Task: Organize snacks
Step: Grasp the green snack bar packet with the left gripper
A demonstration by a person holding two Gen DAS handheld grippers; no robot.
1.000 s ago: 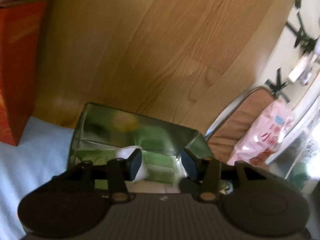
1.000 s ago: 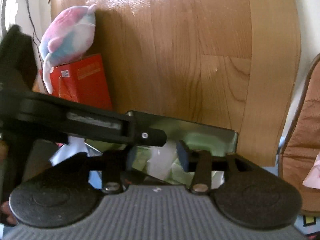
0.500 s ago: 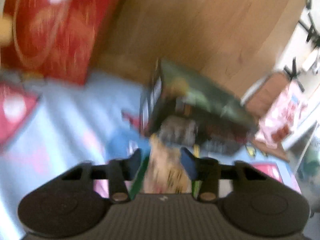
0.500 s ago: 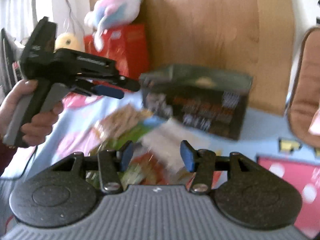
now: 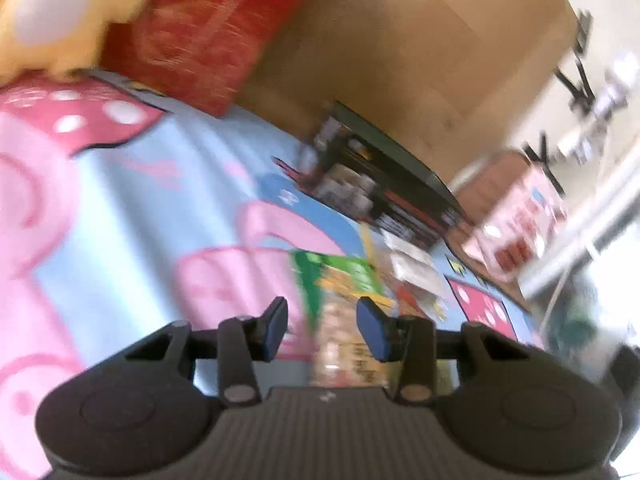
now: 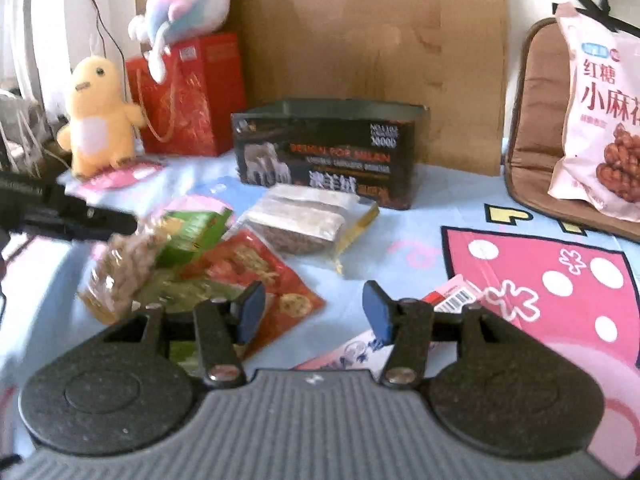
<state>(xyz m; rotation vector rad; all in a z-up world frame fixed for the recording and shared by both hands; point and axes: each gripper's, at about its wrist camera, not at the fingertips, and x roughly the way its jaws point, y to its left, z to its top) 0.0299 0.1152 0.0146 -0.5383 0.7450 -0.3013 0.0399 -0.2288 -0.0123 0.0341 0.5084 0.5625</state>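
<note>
An open-topped black box (image 6: 328, 152) stands at the back of the blue and pink cloth (image 6: 400, 216), in front of a wooden board. Before it lie several snack packets: a clear bag of brown and white pieces (image 6: 308, 220), a green packet (image 6: 192, 232), a tan nut packet (image 6: 120, 272) and a red packet (image 6: 248, 268). My left gripper (image 5: 323, 328) is open just above the green and tan packet (image 5: 344, 300), not pressing it; this view is blurred. It also shows as a black bar, the left gripper (image 6: 68, 216). My right gripper (image 6: 315, 316) is open over bare cloth, empty.
A yellow plush (image 6: 98, 120), a red gift bag (image 6: 188, 96) and a pastel plush (image 6: 188, 8) stand at the back left. A brown cushion (image 6: 532, 120) with a big pink snack bag (image 6: 600, 120) sits at the right. A pink packet (image 6: 348, 352) lies under my right gripper.
Both grippers have drawn back from inside the black box and come down over the packets on the cloth. The left one has swung to the left. The right jaws stand slightly wider.
</note>
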